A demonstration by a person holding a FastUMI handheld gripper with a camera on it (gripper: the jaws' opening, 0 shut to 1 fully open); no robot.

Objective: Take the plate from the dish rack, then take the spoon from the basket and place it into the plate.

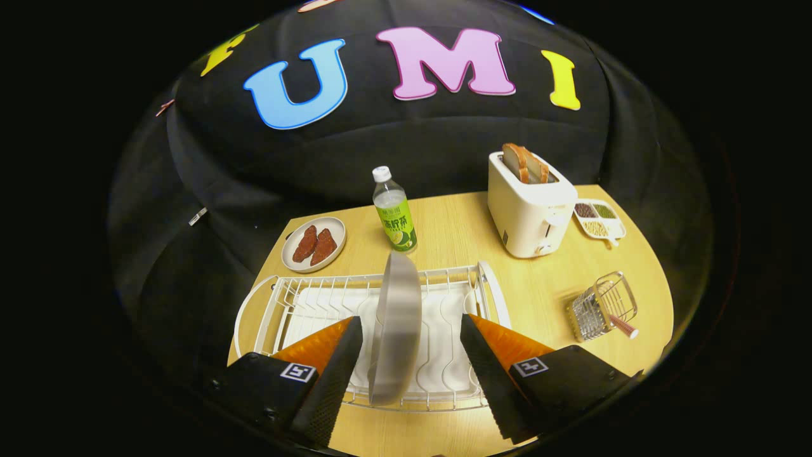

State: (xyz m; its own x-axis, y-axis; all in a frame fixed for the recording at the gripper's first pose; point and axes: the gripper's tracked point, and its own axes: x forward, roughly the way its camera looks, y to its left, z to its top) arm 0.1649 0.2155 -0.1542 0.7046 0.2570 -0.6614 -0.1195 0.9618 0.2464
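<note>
Gripper view: our gripper [411, 355] open, fingers straddling the upright plate [397, 324] in the dish rack [266, 304]; first step; next we close squarely.

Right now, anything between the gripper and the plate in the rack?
Nothing visible. The plate stands on edge in the dish rack, directly between the open fingers of the gripper, with a gap on both sides.

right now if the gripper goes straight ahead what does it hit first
The plate, standing on edge in the dish rack, between the open fingers of the gripper. Pushed straight on, it would likely meet the plate's rim before anything else; depth is hard to judge.
</note>
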